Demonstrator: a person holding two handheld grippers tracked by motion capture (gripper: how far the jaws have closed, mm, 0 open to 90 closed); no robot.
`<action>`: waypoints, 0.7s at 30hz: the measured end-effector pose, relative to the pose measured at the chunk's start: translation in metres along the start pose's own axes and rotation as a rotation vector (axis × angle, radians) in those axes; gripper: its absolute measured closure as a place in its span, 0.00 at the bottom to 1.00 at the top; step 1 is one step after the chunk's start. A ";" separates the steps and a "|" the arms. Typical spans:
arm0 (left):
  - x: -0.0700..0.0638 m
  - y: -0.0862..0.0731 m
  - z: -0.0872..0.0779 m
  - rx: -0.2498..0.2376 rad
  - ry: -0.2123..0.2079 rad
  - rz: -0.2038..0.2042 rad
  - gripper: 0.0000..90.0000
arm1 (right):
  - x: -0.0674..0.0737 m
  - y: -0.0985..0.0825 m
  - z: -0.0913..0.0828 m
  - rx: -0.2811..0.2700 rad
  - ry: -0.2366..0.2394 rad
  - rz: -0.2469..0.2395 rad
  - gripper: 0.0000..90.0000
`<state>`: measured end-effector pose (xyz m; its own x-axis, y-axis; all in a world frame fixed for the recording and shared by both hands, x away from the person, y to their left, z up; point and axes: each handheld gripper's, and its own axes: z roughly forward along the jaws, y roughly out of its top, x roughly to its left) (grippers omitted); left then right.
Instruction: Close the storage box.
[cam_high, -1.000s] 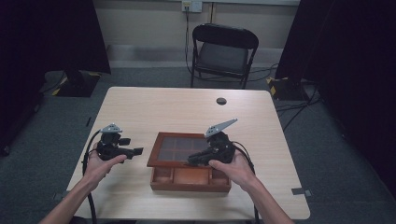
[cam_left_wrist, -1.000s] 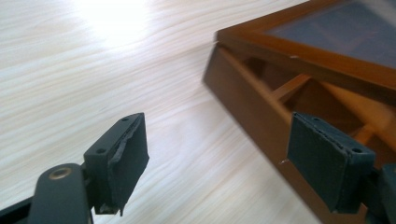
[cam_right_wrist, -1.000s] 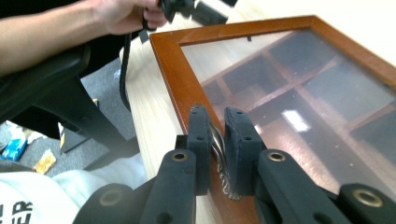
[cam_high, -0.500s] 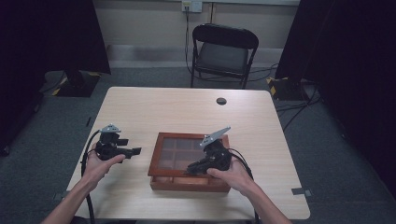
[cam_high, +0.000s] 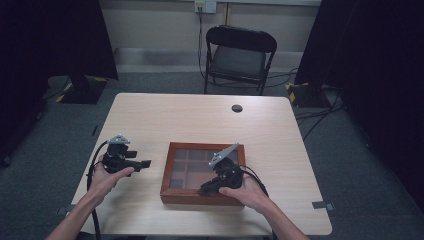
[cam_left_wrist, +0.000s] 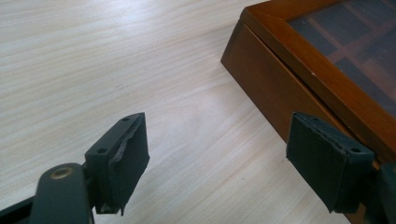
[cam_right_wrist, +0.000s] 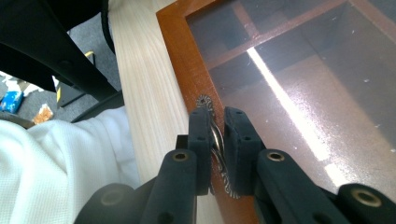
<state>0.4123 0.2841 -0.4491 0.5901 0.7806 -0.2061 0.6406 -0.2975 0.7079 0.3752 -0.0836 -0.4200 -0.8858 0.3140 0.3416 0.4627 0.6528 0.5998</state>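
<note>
A brown wooden box (cam_high: 169, 172) with a glass lid over several compartments lies on the table's near half. An ornate metal handle (cam_right_wrist: 215, 135) sits on the lid's front edge. My right gripper (cam_high: 206, 189) (cam_right_wrist: 217, 116) is shut on that handle, jaws pinching it from both sides. My left gripper (cam_high: 145, 163) (cam_left_wrist: 219, 128) stands open just left of the box, low over the tabletop, with nothing between its jaws. The box's left wall (cam_left_wrist: 275, 79) shows close beside one jaw.
A small black round cap (cam_high: 237, 108) sits in the table's far part. A black folding chair (cam_high: 238, 55) stands beyond the far edge. White cloth (cam_right_wrist: 60, 172) on the person shows near the table's front edge (cam_right_wrist: 140, 116).
My right gripper has come down from above the lid toward the box's front edge and now grips the handle. The left gripper has barely moved.
</note>
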 end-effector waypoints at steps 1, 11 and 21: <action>0.000 0.000 0.000 0.003 0.002 0.003 0.23 | 0.000 0.000 0.002 0.007 0.000 -0.002 0.91; -0.002 -0.001 0.003 0.011 -0.010 0.006 0.23 | -0.003 -0.003 0.006 0.011 0.014 0.017 0.92; -0.002 -0.001 0.004 0.016 -0.013 0.010 0.23 | -0.009 -0.004 -0.009 -0.124 -0.083 0.095 0.58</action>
<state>0.4125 0.2804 -0.4517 0.6025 0.7706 -0.2078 0.6424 -0.3136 0.6992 0.3817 -0.0953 -0.4194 -0.8355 0.4292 0.3432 0.5405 0.5294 0.6539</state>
